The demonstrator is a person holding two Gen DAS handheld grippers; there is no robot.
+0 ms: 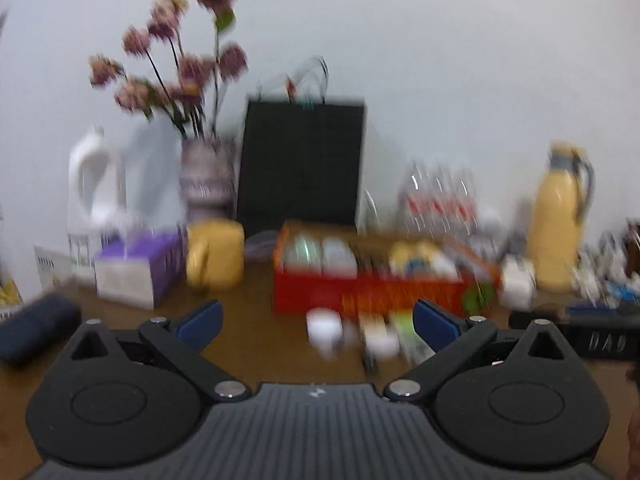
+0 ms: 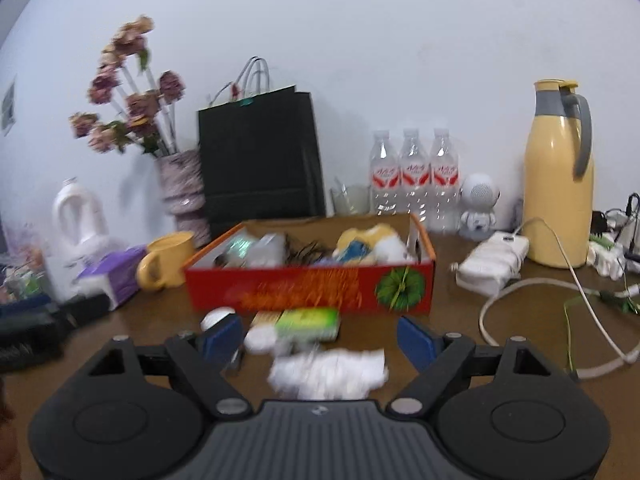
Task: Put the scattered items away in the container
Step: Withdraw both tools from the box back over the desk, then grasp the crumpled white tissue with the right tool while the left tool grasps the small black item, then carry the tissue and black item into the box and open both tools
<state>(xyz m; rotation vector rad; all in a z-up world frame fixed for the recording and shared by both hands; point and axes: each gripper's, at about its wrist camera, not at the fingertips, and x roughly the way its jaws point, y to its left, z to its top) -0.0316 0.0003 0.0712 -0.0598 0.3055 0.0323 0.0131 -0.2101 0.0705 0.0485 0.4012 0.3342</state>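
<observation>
While both views are smeared by blur, the layout on the brown wooden tabletop [image 2: 460, 332] remains legible. At centre frame in the right wrist view sits the red open-topped cardboard box [image 2: 310, 286], already holding several items whose identities cannot be told. Just below it, in the lower middle, lie the loose items: a green and yellow rectangular packet [image 2: 308, 322], a small white round lid-like object [image 2: 260, 338] beside it, and a crumpled white paper wad [image 2: 328, 372] nearest the camera. The right gripper [image 2: 320, 340] has its blue-padded jaws spread wide, holding nothing, with the paper wad between and below them. In the left wrist view the left gripper [image 1: 318, 320] is likewise spread wide and empty; a small white round pot [image 1: 324, 326] and further blurred items lie between its fingers, in front of the box [image 1: 360, 292]. Behind, at mid-frame, stand a black paper carrier bag [image 2: 260, 156], a yellow ceramic mug [image 2: 168, 260], three clear plastic water bottles [image 2: 414, 176] and, at right, a yellow insulated jug [image 2: 558, 176].
</observation>
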